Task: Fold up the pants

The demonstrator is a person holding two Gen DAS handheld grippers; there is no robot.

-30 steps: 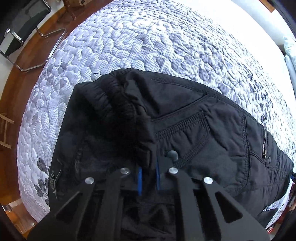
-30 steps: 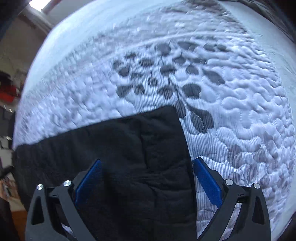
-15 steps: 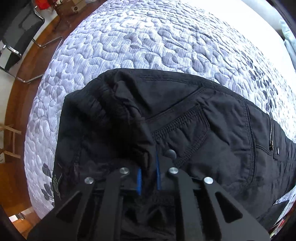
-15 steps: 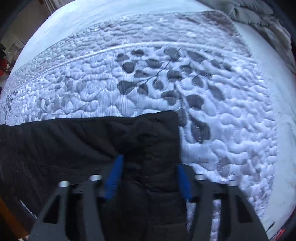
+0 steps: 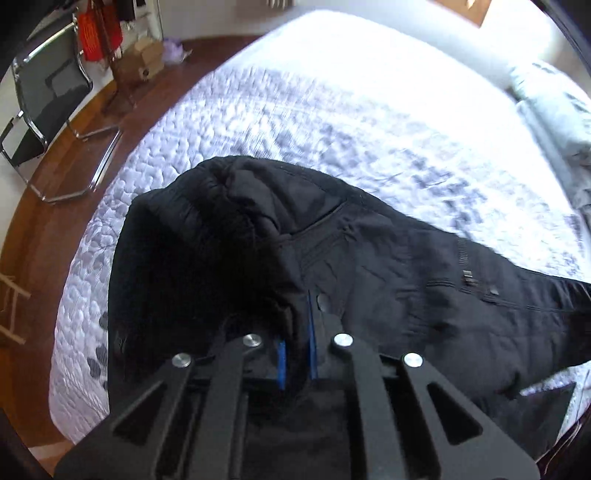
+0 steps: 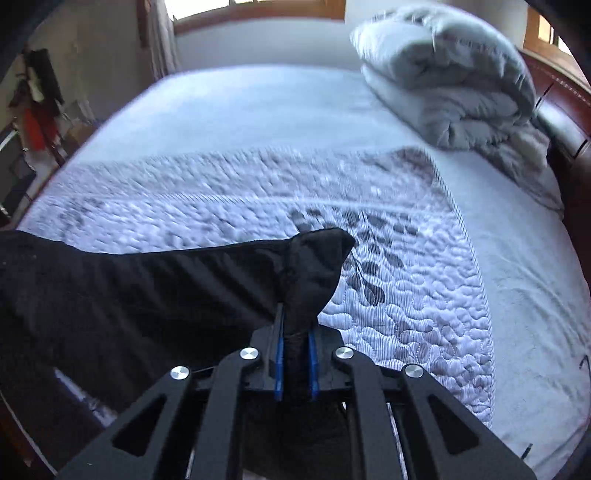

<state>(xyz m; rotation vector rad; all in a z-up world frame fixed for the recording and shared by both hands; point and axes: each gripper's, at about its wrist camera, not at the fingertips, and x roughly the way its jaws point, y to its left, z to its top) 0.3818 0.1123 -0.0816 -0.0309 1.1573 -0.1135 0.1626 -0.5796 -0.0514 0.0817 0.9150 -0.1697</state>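
**With both ends gripped: lift for the fold**

Once pinched, held taut: left tool [image 5: 295, 343] clamped on the waistband of the pants [image 5: 369, 266], right tool [image 6: 294, 354] clamped on a bunched leg hem, raised off the bed [image 6: 406, 314]. Seemingly mid-lift. Next: carry hem toward waistband, keeping tension even and the edges aligned.

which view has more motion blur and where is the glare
Left wrist view: the quilt is smeared by motion and blown out white toward the far edge, while the pants and left gripper stay fairly sharp. Right wrist view: milder blur across the quilt's middle; glare only at the window; right gripper sharp.
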